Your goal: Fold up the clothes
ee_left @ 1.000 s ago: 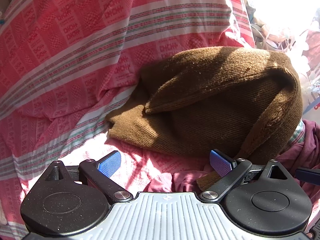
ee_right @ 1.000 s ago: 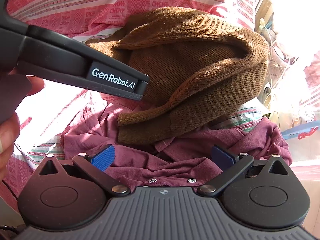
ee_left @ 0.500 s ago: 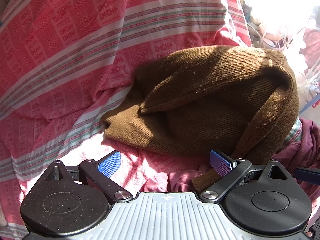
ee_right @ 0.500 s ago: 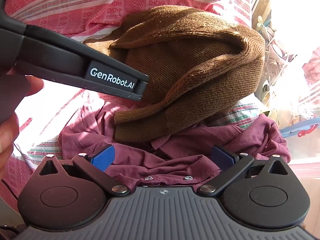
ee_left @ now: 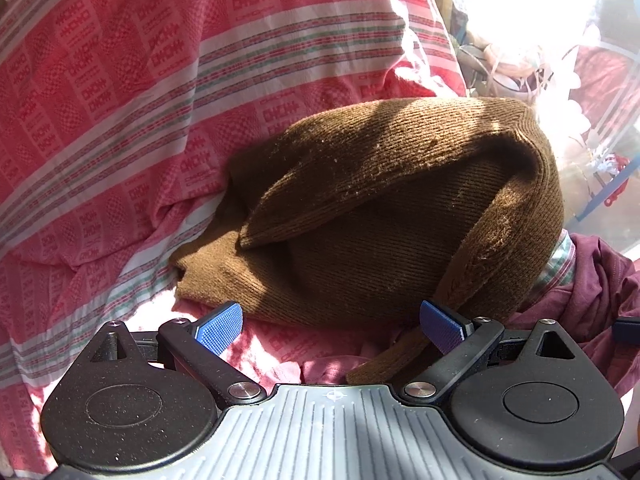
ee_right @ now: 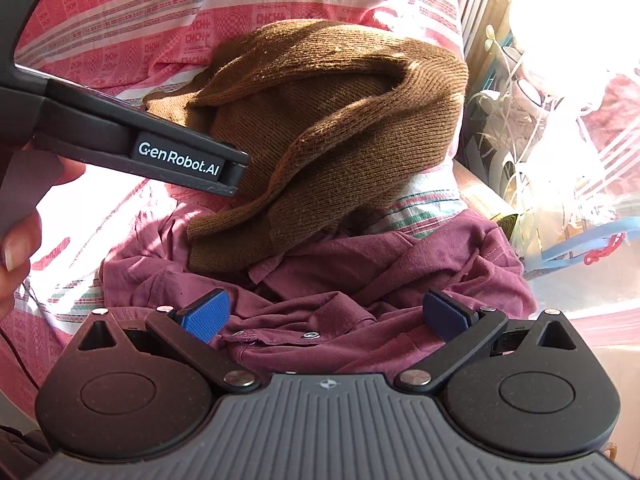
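Observation:
A bunched brown knit sweater point(ee_left: 380, 216) lies on a red striped bedsheet point(ee_left: 140, 80). It also shows in the right wrist view point(ee_right: 340, 120), resting partly on a crumpled maroon shirt point(ee_right: 360, 280). My left gripper point(ee_left: 330, 328) is open and empty, its blue pads just short of the sweater's near edge, with a sweater cuff point(ee_left: 400, 360) lying between the fingers. My right gripper point(ee_right: 326, 316) is open and empty over the maroon shirt's snap placket. The left gripper's body point(ee_right: 140, 140) crosses the right wrist view at left.
A bright window area with plastic bags and clutter point(ee_right: 560, 120) lies to the right, past the bed's edge. A checked cloth point(ee_right: 420, 208) peeks out under the sweater. The person's hand point(ee_right: 16, 248) shows at the left edge.
Both grippers have drifted slightly to the right and closer; the sweater sits a little more to the left in both views. Both grippers stay open.

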The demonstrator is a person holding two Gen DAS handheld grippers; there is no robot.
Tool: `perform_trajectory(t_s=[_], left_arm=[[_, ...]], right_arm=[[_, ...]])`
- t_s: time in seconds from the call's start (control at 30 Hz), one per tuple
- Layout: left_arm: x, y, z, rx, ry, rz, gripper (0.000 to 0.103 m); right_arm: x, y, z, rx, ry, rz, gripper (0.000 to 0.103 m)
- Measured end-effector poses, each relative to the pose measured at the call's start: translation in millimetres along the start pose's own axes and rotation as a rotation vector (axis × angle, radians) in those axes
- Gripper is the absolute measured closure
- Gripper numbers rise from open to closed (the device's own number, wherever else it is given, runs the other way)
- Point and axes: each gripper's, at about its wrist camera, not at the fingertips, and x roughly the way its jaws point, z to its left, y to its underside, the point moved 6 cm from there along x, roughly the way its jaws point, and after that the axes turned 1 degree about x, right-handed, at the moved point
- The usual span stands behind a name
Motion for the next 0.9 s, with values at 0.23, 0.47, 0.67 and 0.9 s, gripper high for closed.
perform_trajectory(t_s=[0.23,0.47,0.67,0.9], left_arm=[[14,-19,-63,0.142,0.107,0.002,0.000],[17,-24,-47,0.124,0.099,-0.013,0.101],[1,-26,56,-0.019,-0.161,-0.059,0.103],[-18,6,154,-0.158,-0.339,-0.014,0.102]], right_arm=[[-16,4,-43,0.101,0.010,-0.037,0.001],[-17,0,-50,0.117,-0.013,-0.054,0.001],[-19,-25,-36,0.082,-0.121,-0.145,0.008],[7,-62,3,-0.101,-0.225,-0.172,0.024]])
